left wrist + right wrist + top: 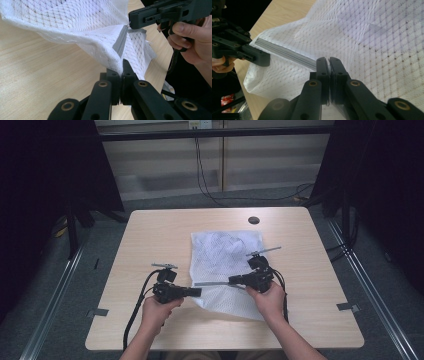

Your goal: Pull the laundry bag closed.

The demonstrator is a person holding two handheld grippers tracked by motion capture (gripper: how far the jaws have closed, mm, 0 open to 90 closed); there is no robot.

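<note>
A white mesh bag [225, 255] lies on the wooden table [150, 235], and a grey zipper strip [215, 283] runs along its near edge. My left gripper [199, 292] is shut on the bag's corner at the zipper's left end, with mesh [75, 22] bunched between its closed jaws [122, 68]. At the other end of the strip, the right gripper [231, 280] is shut on the zipper [284, 53]; its jaws [329, 65] are pressed together there. The strip is stretched taut between the two grippers and lifted slightly. In the left gripper view the zipper [120, 42] leads up to the right gripper [130, 24].
A round cable hole [253, 220] sits near the table's far edge. Cables trail from both grippers toward the near edge. Bare wood stretches left of the bag. Dark curtains and metal rails flank the table.
</note>
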